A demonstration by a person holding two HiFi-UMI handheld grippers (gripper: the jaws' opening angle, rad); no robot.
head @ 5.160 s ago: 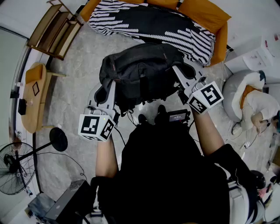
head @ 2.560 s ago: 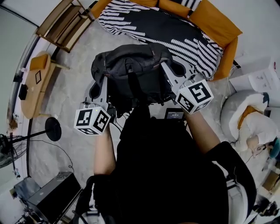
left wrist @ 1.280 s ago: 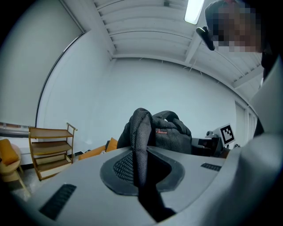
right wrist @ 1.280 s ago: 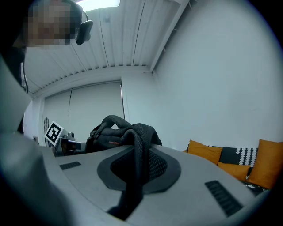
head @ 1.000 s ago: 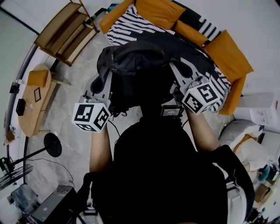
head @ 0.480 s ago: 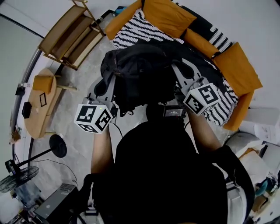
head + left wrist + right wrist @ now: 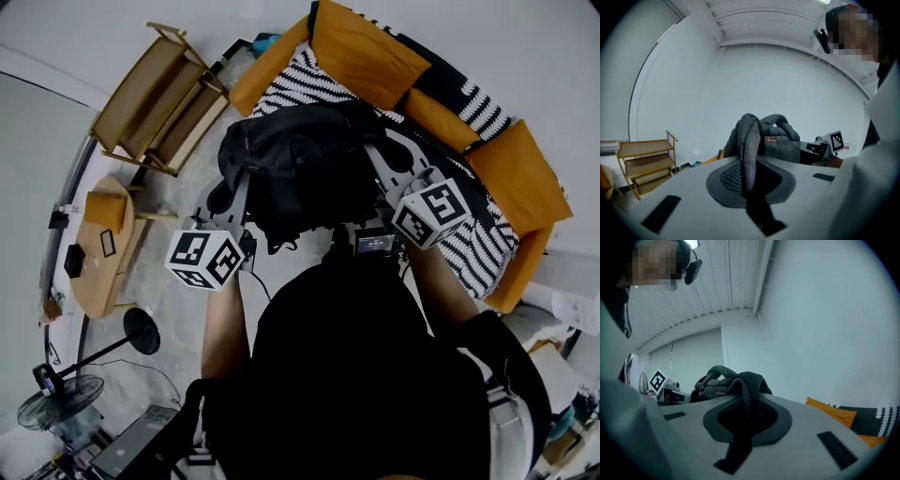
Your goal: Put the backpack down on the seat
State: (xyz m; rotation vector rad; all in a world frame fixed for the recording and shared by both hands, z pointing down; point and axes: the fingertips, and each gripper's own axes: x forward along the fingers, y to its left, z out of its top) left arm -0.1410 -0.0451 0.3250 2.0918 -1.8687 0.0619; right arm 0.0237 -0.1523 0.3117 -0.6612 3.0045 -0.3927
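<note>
A black backpack (image 7: 291, 169) hangs in the air between my two grippers, just in front of an orange sofa whose seat wears a black-and-white striped cover (image 7: 305, 80). My left gripper (image 7: 228, 187) is shut on a mesh shoulder strap (image 7: 749, 140) at the bag's left side. At the right side, the right gripper (image 7: 377, 157) is shut on the other strap (image 7: 745, 397). In the left gripper view the bag's body (image 7: 780, 143) rises beyond the jaws. The bag's lower part overlaps the sofa's front edge in the head view.
Orange cushions (image 7: 366, 56) line the sofa back. A wooden shelf unit (image 7: 159, 98) stands left of the sofa, and a round wooden side table (image 7: 98, 248) further left. A lamp base (image 7: 141, 330) and a fan (image 7: 52, 408) sit on the floor behind.
The sofa has slid nearer and lower in the head view as I carried the backpack toward it. Both grippers keep their hold on the straps.
</note>
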